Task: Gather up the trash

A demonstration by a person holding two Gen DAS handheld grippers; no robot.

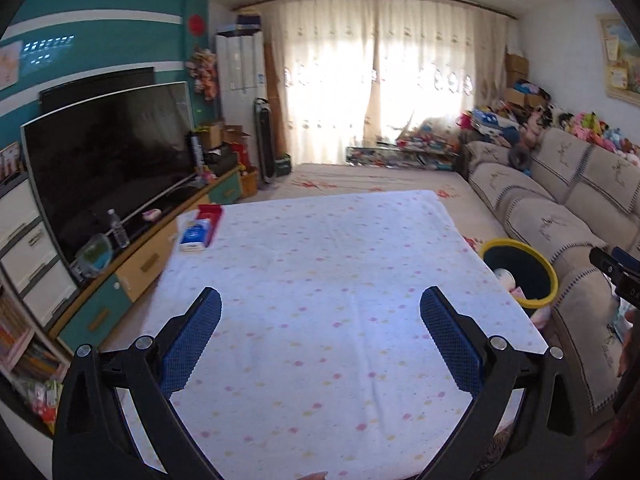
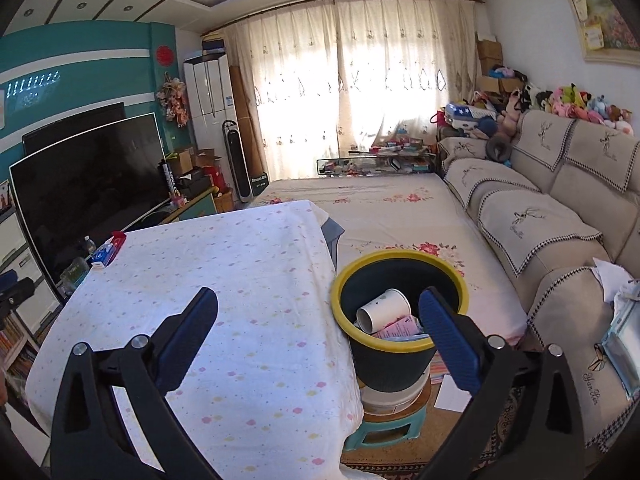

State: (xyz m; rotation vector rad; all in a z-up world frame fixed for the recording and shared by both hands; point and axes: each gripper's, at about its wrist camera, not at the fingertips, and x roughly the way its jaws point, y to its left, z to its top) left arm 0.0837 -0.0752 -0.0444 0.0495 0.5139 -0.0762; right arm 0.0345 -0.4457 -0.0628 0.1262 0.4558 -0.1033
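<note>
A dark bin with a yellow rim [image 2: 400, 264] stands on a small stool right of the table; it holds a white paper cup [image 2: 382, 308] and pink wrappers [image 2: 396, 328]. The bin also shows in the left wrist view [image 1: 548, 276]. My right gripper [image 2: 318, 312] is open and empty, over the table's right edge and the bin. My left gripper [image 1: 320, 316] is open and empty above the table covered with a dotted white cloth [image 1: 320, 264]. A blue and white pack [image 1: 194, 234] and a red box [image 1: 210, 213] lie at the table's far left corner.
A TV [image 1: 108, 160] on a low cabinet runs along the left. A beige sofa [image 2: 560, 216] runs along the right, with tissues and a plastic bag [image 2: 620, 320] on its near seat. A floral mat [image 2: 400, 208] covers the floor beyond. The right gripper's body shows in the left wrist view [image 1: 616, 272].
</note>
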